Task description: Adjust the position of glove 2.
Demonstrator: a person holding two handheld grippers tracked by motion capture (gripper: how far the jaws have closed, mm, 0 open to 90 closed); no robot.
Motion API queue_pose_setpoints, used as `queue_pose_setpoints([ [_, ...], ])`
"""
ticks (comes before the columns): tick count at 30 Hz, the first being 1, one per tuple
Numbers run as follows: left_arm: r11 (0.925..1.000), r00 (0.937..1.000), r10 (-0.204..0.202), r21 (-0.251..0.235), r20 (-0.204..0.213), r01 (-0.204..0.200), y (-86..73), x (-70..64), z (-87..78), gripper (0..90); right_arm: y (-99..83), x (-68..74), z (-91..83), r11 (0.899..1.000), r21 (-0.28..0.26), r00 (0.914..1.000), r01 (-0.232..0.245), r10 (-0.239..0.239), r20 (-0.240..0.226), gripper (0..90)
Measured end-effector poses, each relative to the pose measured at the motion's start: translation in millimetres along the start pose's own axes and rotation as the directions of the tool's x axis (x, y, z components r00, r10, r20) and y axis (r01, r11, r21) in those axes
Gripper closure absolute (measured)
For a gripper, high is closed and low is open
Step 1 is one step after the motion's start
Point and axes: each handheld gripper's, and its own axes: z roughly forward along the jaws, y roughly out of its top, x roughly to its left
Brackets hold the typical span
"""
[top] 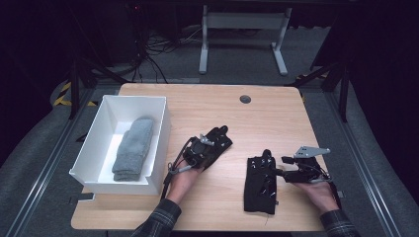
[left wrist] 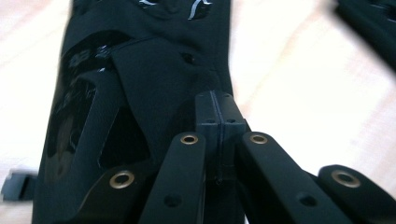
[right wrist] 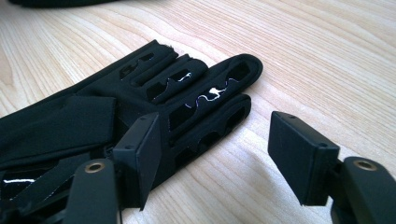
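Black fabric glove is pinched in the closed left gripper; right gripper (jaws spread wide) flanks a second black glove.

A light wooden table with rounded corners and a round grommet near its far edge stood on grey carpeted floor. Beyond it stood a white metal desk frame with two feet. Black cables lay tangled on the floor at upper left, near yellow-black hazard tape. The surroundings were dark.
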Motion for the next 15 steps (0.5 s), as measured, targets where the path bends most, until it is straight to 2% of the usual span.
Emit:
queue_pose_setpoints([
  [1, 0.9999, 0.9998, 0.01, 0.005, 0.018, -0.01, -1.2, -4.2, -0.4, 90.0, 0.0, 0.0, 0.0, 1.0, 0.0, 1.0, 0.0, 0.0, -0.001, 35.7],
  [5, 0.9993, 0.999, 0.036, 0.008, 0.028, -0.036, -4.0, -14.5, -1.2, 90.0, -0.2, -0.1, 0.3, 1.0, 0.0, 1.0, 0.001, -0.001, -0.001, 35.6],
  [7, 0.9993, 0.9987, 0.036, 0.003, 0.035, -0.036, -5.0, -16.6, -2.5, 90.0, -0.2, -0.1, 0.2, 1.0, -0.002, 1.0, 0.002, -0.002, -0.001, 35.5],
  [10, 0.9991, 0.9986, 0.035, -0.025, 0.04, -0.034, -3.5, -15.4, -8.0, 90.0, -0.1, 0.2, 0.0, 1.0, 0.0, 1.0, 0.004, -0.004, 0.0, 35.5],
  [12, 0.9983, 0.9992, 0.035, -0.047, 0.019, -0.034, 0.4, -12.1, -14.1, 90.0, -0.2, 0.7, 0.6, 1.0, 0.001, 1.0, 0.007, -0.007, -0.003, 35.5],
  [15, 0.997, 0.9999, 0.008, -0.077, -0.007, -0.008, 4.0, -1.9, -18.8, 90.0, -0.1, 1.1, 1.6, 1.0, 0.008, 0.9999, 0.013, -0.013, -0.004, 35.5],
])
